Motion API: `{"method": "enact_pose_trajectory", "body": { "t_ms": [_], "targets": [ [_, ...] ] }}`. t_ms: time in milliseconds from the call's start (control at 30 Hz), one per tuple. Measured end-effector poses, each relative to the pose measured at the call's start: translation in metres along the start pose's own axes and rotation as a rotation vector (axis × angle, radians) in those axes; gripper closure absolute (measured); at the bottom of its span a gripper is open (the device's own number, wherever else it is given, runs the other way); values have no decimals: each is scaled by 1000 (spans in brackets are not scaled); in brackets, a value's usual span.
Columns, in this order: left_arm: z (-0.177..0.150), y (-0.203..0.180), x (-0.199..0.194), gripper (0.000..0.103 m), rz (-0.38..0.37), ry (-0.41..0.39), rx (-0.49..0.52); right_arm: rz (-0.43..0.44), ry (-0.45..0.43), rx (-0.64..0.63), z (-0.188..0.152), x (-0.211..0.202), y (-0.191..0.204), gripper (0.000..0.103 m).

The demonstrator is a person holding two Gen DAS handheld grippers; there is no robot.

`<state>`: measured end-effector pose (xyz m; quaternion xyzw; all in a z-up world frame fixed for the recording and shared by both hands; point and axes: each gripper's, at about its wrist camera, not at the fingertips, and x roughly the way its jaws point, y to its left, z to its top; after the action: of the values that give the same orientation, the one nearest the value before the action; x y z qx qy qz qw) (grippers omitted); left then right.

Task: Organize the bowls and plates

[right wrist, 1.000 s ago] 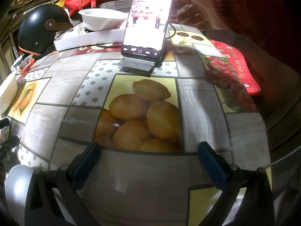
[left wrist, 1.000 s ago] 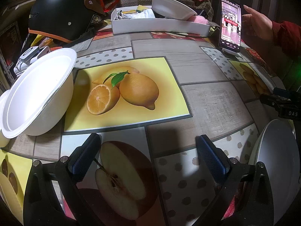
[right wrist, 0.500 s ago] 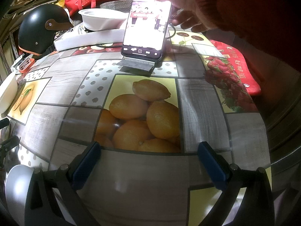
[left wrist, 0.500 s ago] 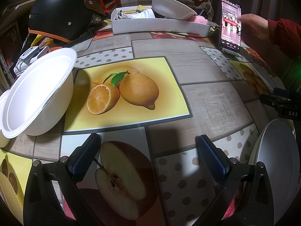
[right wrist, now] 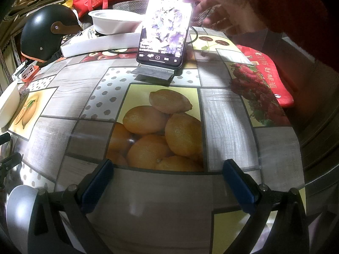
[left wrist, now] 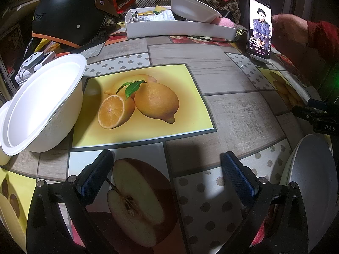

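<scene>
Left gripper [left wrist: 167, 173] and right gripper [right wrist: 167, 182] are hovering wide apart, empty. White bowl [left wrist: 42, 105] is sitting at frame left; likely light, thin-walled: grip its rim gently.

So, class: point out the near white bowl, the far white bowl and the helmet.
near white bowl [left wrist: 42, 105], left wrist view, inner wall.
far white bowl [left wrist: 190, 8], left wrist view, outer side.
helmet [left wrist: 70, 10], left wrist view, black shell.
</scene>
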<state>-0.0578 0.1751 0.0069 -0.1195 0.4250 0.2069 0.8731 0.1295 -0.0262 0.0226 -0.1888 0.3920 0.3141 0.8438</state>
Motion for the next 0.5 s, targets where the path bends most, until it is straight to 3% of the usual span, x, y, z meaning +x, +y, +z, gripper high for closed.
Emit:
{"method": "enact_pose_trajectory", "body": {
  "t_ms": [500],
  "targets": [
    [0,0,0,0,0,0,0,1,2,0,0,-1,0,0]
  ]
}}
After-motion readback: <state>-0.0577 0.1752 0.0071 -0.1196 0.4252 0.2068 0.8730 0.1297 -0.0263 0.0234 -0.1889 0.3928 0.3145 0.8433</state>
